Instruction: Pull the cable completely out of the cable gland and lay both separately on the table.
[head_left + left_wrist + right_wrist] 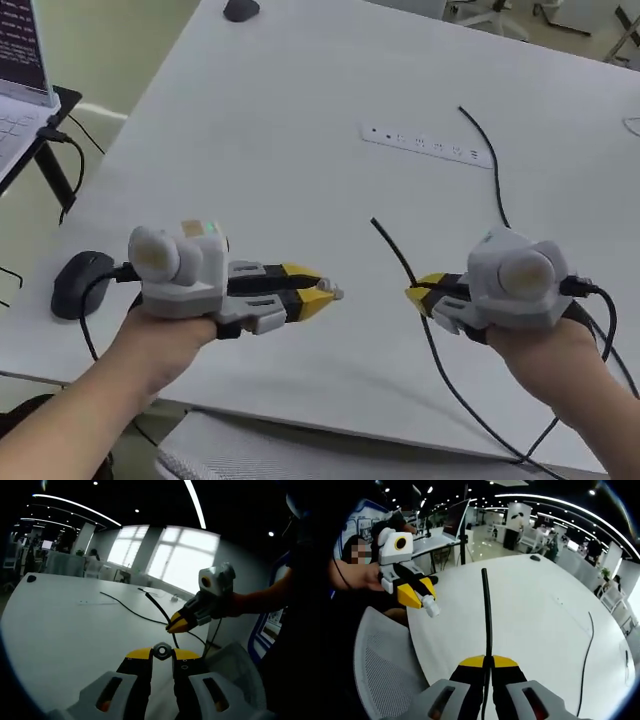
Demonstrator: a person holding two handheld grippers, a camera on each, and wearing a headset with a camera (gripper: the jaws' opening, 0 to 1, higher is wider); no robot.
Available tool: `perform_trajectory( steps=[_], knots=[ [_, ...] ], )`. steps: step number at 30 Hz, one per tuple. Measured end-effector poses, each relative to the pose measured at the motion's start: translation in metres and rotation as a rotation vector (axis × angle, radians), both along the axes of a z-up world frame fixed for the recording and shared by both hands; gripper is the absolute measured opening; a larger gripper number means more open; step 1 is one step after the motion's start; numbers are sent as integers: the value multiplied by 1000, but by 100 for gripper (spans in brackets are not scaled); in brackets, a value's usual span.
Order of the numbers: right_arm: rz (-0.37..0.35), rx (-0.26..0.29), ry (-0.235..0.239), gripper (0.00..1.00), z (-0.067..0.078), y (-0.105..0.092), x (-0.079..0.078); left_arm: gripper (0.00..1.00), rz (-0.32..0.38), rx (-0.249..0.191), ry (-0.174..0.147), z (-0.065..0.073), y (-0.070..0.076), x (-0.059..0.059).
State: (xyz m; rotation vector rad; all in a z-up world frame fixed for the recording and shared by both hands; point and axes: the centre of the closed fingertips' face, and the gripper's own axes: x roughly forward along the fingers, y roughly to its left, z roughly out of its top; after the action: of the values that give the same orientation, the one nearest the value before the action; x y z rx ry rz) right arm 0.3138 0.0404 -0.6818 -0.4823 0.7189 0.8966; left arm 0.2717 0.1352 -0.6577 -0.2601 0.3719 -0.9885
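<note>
At the near edge of the white bench (250,150) I have the two tools facing each other, a gap between their tips. The left gripper (318,290) has its jaws pinching the small grey cable gland (334,291) at the very tips. In the left gripper view its ring sits between the yellow ends. The right gripper (418,292) has its jaws pressed onto the black cable (392,248). The free end of the cable sticks out ahead, apart from the gland, and the rest trails back under my hand. A grey mesh chair (380,665) stands just below the edge. Farther out, a black computer mouse (80,283) lies at the left edge and a white power strip (425,146) lies mid-bench. A laptop (20,80) sits on a stand off to the left. Beyond is an open office with ceiling lights and bright windows.
</note>
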Motion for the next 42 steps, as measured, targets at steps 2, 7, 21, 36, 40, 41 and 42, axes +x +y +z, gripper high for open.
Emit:
perform_trajectory(
  steps=[2,7,21,36,40,41,42],
  knots=[
    [2,0,5,0,-1,2,5,15,9,5,5,-6,2,1],
    [-4,22,24,0,-3,15,23,15,17,12,11,-20,4,2],
    [64,-13,21,0,-31,58,59,15,-5,41,31,-46,7,5],
    [240,-97,57,0,-83,100,58,15,14,77,49,-78,24,15],
    [301,-134,52,0,-96,108,53,15,30,82,53,-88,28,18],
    [311,-128,51,0,-100,111,54,15,33,83,52,-90,29,19],
    [315,-124,59,0,-103,113,53,15,36,85,51,-94,30,19]
  ],
)
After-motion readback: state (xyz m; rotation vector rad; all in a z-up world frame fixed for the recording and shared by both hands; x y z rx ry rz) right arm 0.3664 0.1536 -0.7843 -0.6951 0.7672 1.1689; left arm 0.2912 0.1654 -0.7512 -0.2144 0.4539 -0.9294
